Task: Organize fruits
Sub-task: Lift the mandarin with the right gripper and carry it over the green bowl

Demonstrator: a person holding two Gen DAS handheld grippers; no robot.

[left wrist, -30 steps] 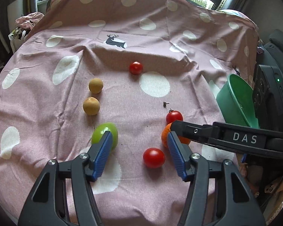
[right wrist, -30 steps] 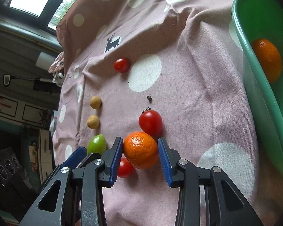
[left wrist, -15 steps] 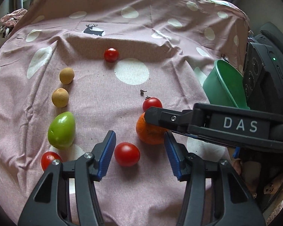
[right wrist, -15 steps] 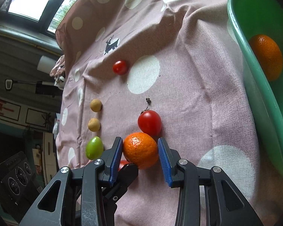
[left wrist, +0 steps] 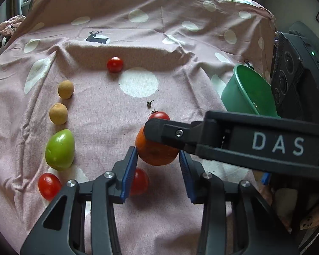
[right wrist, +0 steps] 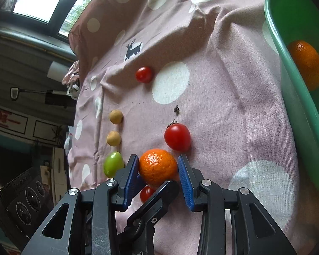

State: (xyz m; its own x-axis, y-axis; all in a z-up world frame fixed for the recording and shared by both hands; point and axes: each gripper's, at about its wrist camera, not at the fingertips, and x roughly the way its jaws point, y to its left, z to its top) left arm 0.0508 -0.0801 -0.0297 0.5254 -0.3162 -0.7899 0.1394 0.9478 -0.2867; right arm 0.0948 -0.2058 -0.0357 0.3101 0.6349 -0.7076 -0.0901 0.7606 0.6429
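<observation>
An orange (right wrist: 157, 166) sits on the pink dotted cloth (right wrist: 219, 97) between the blue pads of my right gripper (right wrist: 157, 175), which is shut on it. In the left wrist view the same orange (left wrist: 156, 152) lies between the open jaws of my left gripper (left wrist: 157, 170), with the right gripper's black finger (left wrist: 172, 132) over it. A red tomato (left wrist: 139, 180) lies just under my left pad. A green bowl (right wrist: 297, 97) at the right holds another orange (right wrist: 307, 63).
Red tomatoes lie at the back (left wrist: 114, 64), beside the orange (right wrist: 177, 137) and front left (left wrist: 49, 186). A green fruit (left wrist: 60, 148) and two tan round fruits (left wrist: 58, 113) (left wrist: 66, 89) line the left. A black device (left wrist: 297, 74) stands right.
My left gripper has swung right, from framing the lone red tomato to bracketing the orange. The right gripper's pads have stayed on the orange.
</observation>
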